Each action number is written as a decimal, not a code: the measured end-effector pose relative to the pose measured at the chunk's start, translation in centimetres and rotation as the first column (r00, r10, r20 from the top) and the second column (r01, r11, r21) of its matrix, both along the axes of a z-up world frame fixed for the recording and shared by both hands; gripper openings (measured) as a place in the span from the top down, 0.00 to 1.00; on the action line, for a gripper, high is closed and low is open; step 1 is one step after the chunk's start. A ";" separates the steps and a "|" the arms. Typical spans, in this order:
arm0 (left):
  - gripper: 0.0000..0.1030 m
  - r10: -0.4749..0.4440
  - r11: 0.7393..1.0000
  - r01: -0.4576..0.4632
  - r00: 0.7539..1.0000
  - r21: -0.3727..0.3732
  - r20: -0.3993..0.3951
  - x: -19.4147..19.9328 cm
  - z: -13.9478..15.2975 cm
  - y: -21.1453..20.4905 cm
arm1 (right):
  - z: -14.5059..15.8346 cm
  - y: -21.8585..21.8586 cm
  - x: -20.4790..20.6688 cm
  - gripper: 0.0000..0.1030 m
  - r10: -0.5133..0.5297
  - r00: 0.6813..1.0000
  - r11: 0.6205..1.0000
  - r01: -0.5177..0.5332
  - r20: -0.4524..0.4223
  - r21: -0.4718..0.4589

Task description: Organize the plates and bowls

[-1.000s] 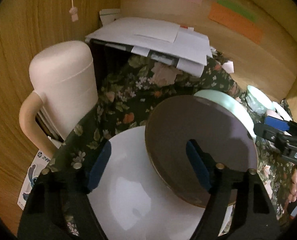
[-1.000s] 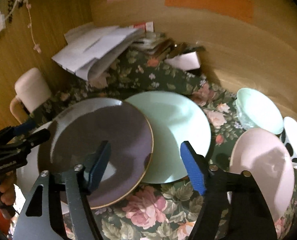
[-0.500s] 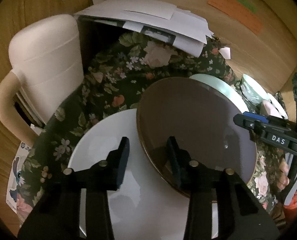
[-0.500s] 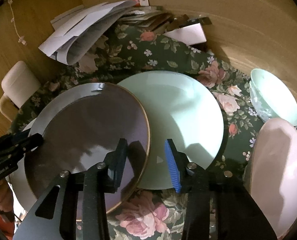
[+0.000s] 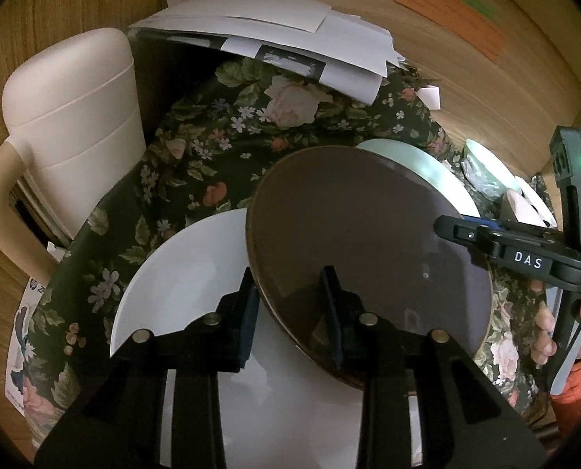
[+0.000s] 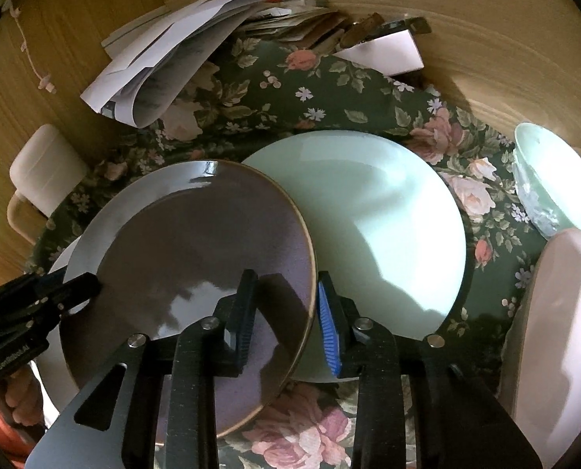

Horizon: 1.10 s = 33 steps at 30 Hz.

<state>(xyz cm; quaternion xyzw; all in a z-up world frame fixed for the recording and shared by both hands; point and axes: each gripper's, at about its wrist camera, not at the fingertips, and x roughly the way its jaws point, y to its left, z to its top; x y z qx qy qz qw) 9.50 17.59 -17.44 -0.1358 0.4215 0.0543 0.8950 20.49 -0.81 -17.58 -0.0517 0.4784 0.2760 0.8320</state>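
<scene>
Both hand-held grippers, left point(image 5: 290, 305) and right point(image 6: 286, 308), are clamped on opposite rims of your brown plate point(image 6: 196, 258); green plate point(image 6: 384, 226) lies just right of it.

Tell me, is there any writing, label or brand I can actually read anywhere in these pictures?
"DAS": white letters on the right gripper, seen from the left wrist.
"GenRobot.AI": small white print on the left gripper, seen from the right wrist; blurred, so my best reading.
orange note on the wall: handwriting too small to read.
blue-printed paper by the table edge: lettering cut off, unreadable.
</scene>
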 end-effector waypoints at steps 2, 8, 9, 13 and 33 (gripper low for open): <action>0.70 0.004 1.000 -0.004 1.000 0.009 0.001 0.1 0.1 0.0 | 0.0 0.1 -0.1 0.74 -0.004 1.000 1.000 0.004 0.000 -0.002; 0.70 0.009 1.000 -0.009 1.000 0.006 0.014 0.1 0.5 -0.4 | 0.3 -1.1 -0.7 0.74 -0.027 1.000 1.000 0.027 0.000 0.011; 0.70 0.005 1.000 -0.005 1.000 0.005 0.014 0.1 0.5 -0.4 | 0.4 -1.3 -0.9 0.74 -0.034 0.999 0.999 0.034 0.004 0.013; 0.70 0.000 1.000 0.000 1.000 0.004 0.013 0.2 0.6 -1.0 | 1.2 -2.0 -1.5 0.74 -0.045 0.998 0.999 0.044 0.032 0.019; 0.70 -0.057 0.998 0.057 0.991 0.004 0.119 -2.0 3.9 -4.7 | 5.1 -7.1 -6.4 0.74 -0.128 0.984 0.988 0.116 0.125 0.098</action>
